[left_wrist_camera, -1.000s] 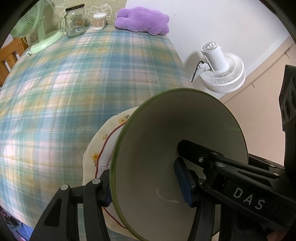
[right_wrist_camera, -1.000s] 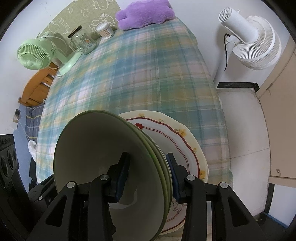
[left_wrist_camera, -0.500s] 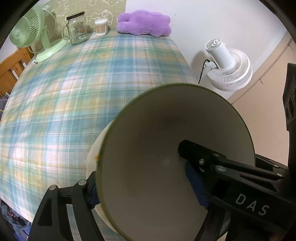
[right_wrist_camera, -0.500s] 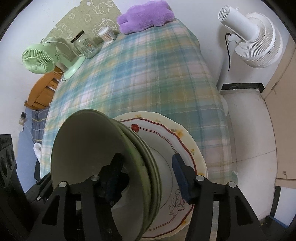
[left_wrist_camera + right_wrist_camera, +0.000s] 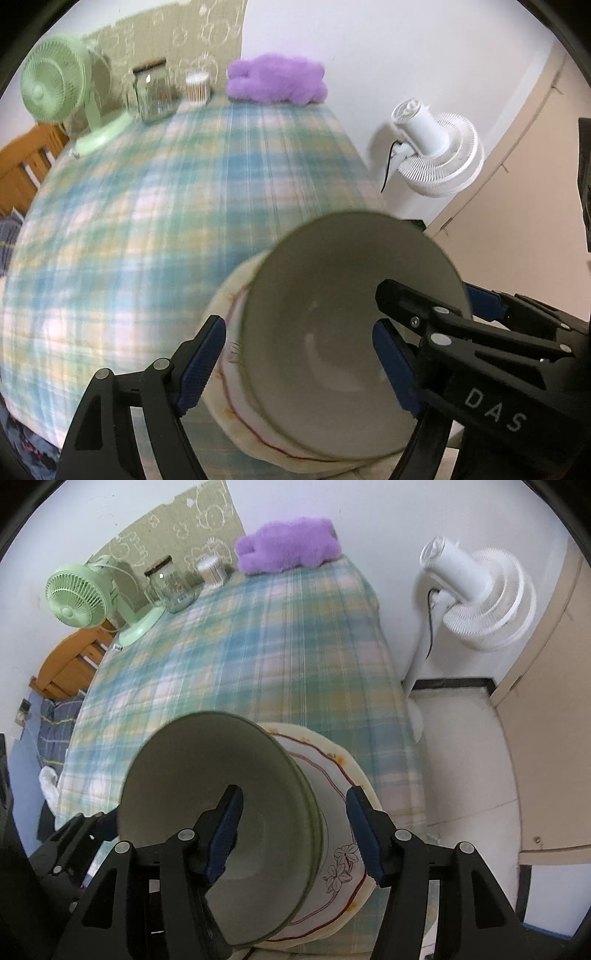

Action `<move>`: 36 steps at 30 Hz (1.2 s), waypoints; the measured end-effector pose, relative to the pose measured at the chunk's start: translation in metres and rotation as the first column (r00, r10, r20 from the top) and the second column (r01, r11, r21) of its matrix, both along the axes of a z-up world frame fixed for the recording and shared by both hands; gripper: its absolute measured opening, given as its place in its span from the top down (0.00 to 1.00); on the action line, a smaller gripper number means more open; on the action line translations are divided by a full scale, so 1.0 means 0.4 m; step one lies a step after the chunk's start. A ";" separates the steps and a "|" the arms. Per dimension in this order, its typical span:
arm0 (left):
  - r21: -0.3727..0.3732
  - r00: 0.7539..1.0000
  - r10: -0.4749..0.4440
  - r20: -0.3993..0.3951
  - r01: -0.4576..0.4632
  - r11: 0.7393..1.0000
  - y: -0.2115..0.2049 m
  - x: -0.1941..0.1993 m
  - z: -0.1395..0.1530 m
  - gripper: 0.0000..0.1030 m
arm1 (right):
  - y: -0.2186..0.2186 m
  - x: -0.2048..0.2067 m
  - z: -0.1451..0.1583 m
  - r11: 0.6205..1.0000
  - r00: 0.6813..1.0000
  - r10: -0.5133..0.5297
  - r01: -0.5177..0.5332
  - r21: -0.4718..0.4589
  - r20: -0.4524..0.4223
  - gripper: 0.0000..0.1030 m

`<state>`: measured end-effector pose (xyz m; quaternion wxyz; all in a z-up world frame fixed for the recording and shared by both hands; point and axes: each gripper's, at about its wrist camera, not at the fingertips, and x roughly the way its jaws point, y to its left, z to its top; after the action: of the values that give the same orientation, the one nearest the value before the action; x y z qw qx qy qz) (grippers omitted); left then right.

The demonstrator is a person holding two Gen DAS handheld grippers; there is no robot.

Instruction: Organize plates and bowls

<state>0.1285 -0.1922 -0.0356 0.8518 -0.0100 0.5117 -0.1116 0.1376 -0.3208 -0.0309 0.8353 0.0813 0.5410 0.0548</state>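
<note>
Stacked green-rimmed ceramic bowls [image 5: 347,332] sit on the cream floral plate [image 5: 343,853] at the plaid table's [image 5: 155,229] near right edge. Left gripper [image 5: 295,365] and right gripper [image 5: 295,830] jaws just opened, straddling the rims, pads clear.

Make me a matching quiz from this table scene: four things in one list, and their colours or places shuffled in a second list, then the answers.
Things:
1. bowl
2. flowered plate
3. plush toy
4. desk fan

Descriptions:
A. purple, at the far end of the table
B. pale green, at the far left corner
C. cream with a red line, under the bowl
D. green-rimmed, at the near edge, on the plate

Pairs: 1-D, 2-C, 3-A, 4-B
</note>
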 end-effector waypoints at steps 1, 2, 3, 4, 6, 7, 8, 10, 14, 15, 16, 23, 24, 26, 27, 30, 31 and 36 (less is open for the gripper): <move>0.004 1.000 -0.006 0.022 0.006 1.000 0.012 -0.005 0.016 0.18 | 0.004 -0.004 0.008 1.000 1.000 -0.008 0.008 -0.003 0.009 0.40; 0.008 0.999 -0.011 0.040 0.010 1.000 0.022 -0.009 0.028 0.18 | 0.012 -0.012 0.021 1.000 0.999 -0.024 0.024 -0.008 0.026 0.40; 0.011 0.999 -0.014 0.051 0.013 1.000 0.029 -0.011 0.035 0.17 | 0.019 -0.020 0.034 0.999 0.998 -0.041 0.042 -0.016 0.046 0.40; 0.015 0.998 -0.017 0.067 0.016 1.000 0.043 -0.013 0.046 0.17 | 0.024 -0.027 0.047 0.998 0.996 -0.056 0.058 -0.022 0.064 0.40; 0.014 0.994 -0.023 0.104 0.022 1.000 0.080 -0.019 0.073 0.17 | 0.039 -0.042 0.077 0.994 0.989 -0.096 0.101 -0.043 0.109 0.40; 0.013 0.992 -0.025 0.120 0.024 1.000 0.098 -0.021 0.084 0.16 | 0.052 -0.052 0.095 0.990 0.984 -0.121 0.130 -0.056 0.134 0.40; 0.011 0.990 -0.025 0.137 0.024 1.000 0.118 -0.026 0.095 0.16 | 0.062 -0.058 0.107 0.986 0.979 -0.137 0.148 -0.071 0.149 0.40; 0.009 0.984 -0.021 0.176 0.020 1.000 0.157 -0.034 0.117 0.16 | 0.088 -0.069 0.130 0.977 0.969 -0.168 0.187 -0.098 0.181 0.40; 0.017 0.966 -0.012 0.258 0.008 1.000 0.235 -0.047 0.147 0.13 | 0.164 -0.094 0.162 0.967 0.949 -0.195 0.229 -0.114 0.249 0.40; 0.027 0.962 -0.011 0.274 0.004 1.000 0.258 -0.051 0.150 0.12 | 0.182 -0.099 0.163 0.966 0.946 -0.199 0.234 -0.113 0.258 0.40; 0.032 0.958 -0.011 0.287 0.002 0.999 0.281 -0.055 0.150 0.11 | 0.204 -0.104 0.166 0.965 0.941 -0.205 0.240 -0.106 0.269 0.40; 0.051 0.941 0.002 0.339 -0.020 0.999 0.438 -0.087 0.116 0.09 | 0.363 -0.137 0.142 0.969 0.926 -0.173 0.222 -0.112 0.336 0.33; 0.054 0.940 0.004 0.341 -0.024 0.998 0.458 -0.093 0.109 0.08 | 0.379 -0.143 0.137 0.970 0.924 -0.165 0.216 -0.114 0.345 0.32; 0.056 0.934 0.029 0.356 -0.052 0.997 0.502 -0.112 0.094 0.06 | 0.415 -0.159 0.124 0.972 0.918 -0.150 0.206 -0.117 0.367 0.29; 0.057 0.931 0.051 0.360 -0.077 0.995 0.524 -0.122 0.085 0.06 | 0.431 -0.169 0.116 0.973 0.915 -0.140 0.199 -0.120 0.379 0.26; 0.035 0.924 0.115 0.364 -0.137 0.990 0.570 -0.149 0.061 0.05 | 0.465 -0.198 0.095 0.974 0.904 -0.109 0.180 -0.138 0.413 0.22; 0.027 0.919 0.130 0.372 -0.150 0.988 0.582 -0.159 0.052 0.04 | 0.471 -0.206 0.089 0.975 0.901 -0.100 0.173 -0.137 0.421 0.20; 0.052 0.889 0.155 0.430 -0.196 0.979 0.605 -0.228 0.027 0.03 | 0.507 -0.262 0.045 0.980 0.887 -0.064 0.143 -0.141 0.457 0.20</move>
<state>0.0373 0.0498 -0.0247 0.9487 0.0084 0.3160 -0.0094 0.0327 -0.1179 -0.0131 0.9433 0.0232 0.3305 -0.0193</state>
